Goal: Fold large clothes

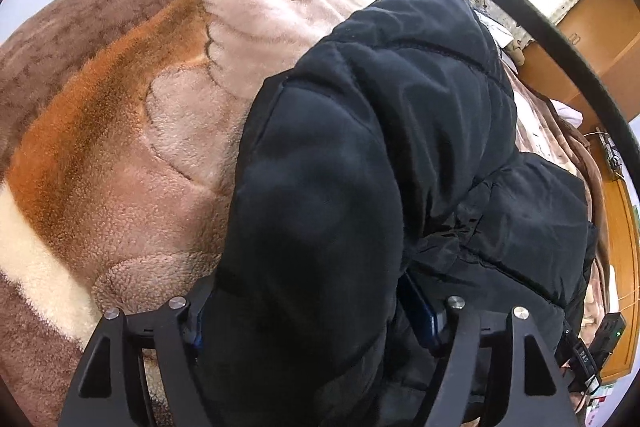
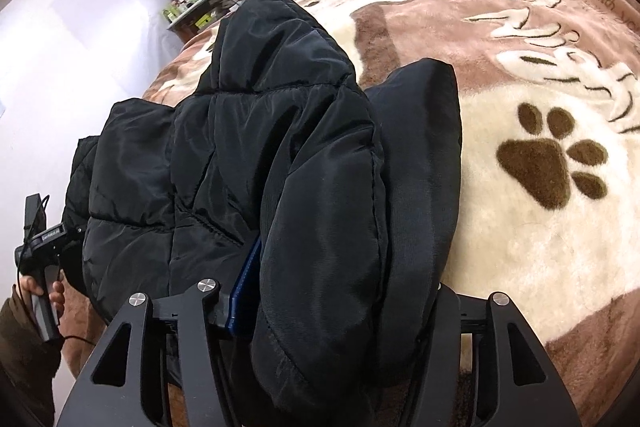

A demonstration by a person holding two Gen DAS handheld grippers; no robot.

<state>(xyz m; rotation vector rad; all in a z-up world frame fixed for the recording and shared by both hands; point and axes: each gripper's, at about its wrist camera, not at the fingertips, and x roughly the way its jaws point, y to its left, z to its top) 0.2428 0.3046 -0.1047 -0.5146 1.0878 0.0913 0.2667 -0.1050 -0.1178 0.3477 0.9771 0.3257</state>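
The jacket (image 1: pixel 380 147) lies on the blanket (image 1: pixel 120 147) that covers the bed, bunched into a heap — one padded fold draped over another. The left gripper (image 1: pixel 312 311) sits at the jacket's near edge, cloth between its fingers; the right gripper (image 2: pixel 332 307) sits at the near edge too, cloth between its fingers. Beyond the bed's far corner stands a cluttered shelf (image 2: pixel 208 3) against the wall — bottles on it.

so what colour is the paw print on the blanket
Dark brown paw print on cream; clearest in the right wrist view.
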